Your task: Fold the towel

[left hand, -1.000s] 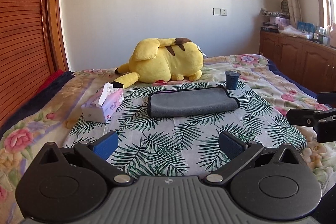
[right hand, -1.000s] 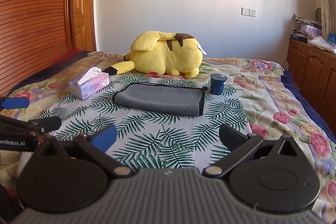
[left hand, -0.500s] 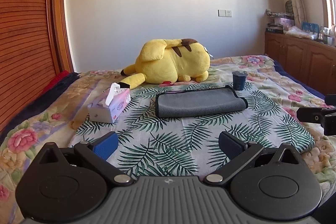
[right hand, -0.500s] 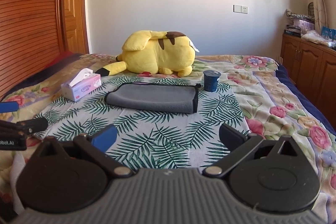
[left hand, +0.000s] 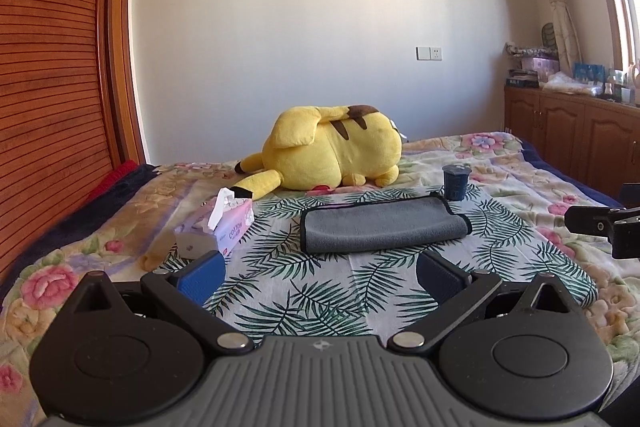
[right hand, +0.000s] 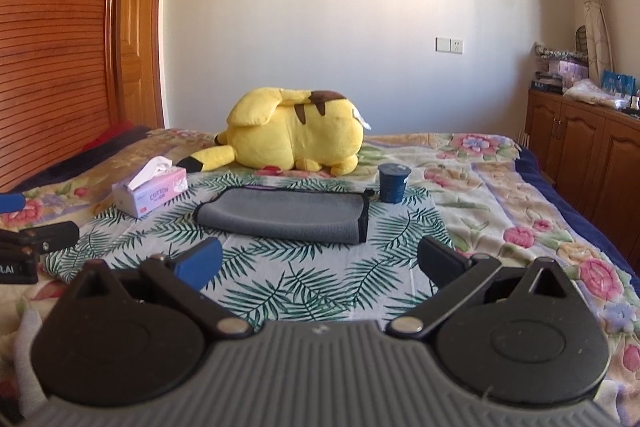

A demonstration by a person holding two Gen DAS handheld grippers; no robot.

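Grey towel [left hand: 382,230] lying flat on the leaf-print cloth [left hand: 320,291] spread over the bed [left hand: 520,171], already doubled over into a long narrow strip, dark trim along the edges. Same towel [right hand: 286,214] in the right view, rolled fold at its left end, hemmed edges stacked at its right end. Apparently at least one fold made; whether another is wanted cannot be told from the task line alone. If a smaller packet is the goal, then one more fold end to end remaining.

Left gripper [left hand: 320,273] held low and well back from the towel, fingers spread wide, nothing between them. Right gripper [right hand: 318,263] likewise back from the towel, fingers wide apart, empty. Neither touching the fabric. Each tool just visible at the edge of the other's view.

Around the towel: tissue box [left hand: 218,233] to its left, well apart; small dark cup [left hand: 455,182] just beyond its far right corner, close but seemingly not touching; yellow plush toy [left hand: 332,153] behind, near the far edge of the leaf cloth. Wooden cabinets [left hand: 572,143] along the right wall.

Likely either a finished fold with both tools clear, or a pause ahead of the last fold.
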